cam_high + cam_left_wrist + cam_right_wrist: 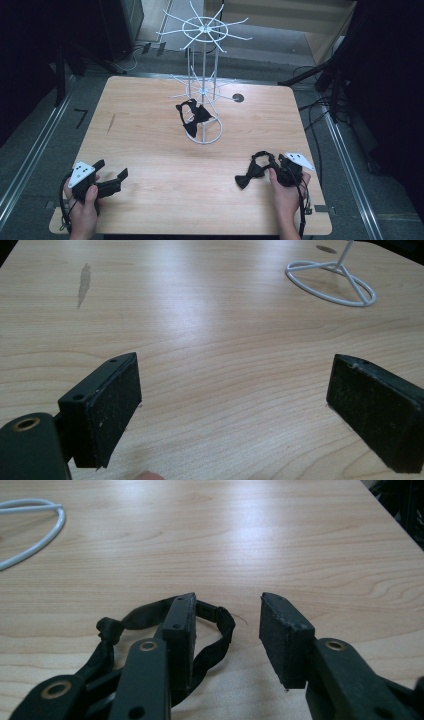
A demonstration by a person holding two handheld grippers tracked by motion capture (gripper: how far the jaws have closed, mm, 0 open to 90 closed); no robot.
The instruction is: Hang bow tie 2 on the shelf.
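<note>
Near the table's right front edge I am seeing a black bow tie (250,175) lying flat, its strap (212,630) looping under and around my right gripper (227,630), whose jaws are sitting partly apart and clamping nothing. I am counting two bow ties: the second bow tie (192,116) is hanging on the white wire rack (204,75) mid-table. My left gripper (232,405) is resting at the wooden table's (150,165) left front with jaws spread wide, gripping nothing, well apart from both ties.
</note>
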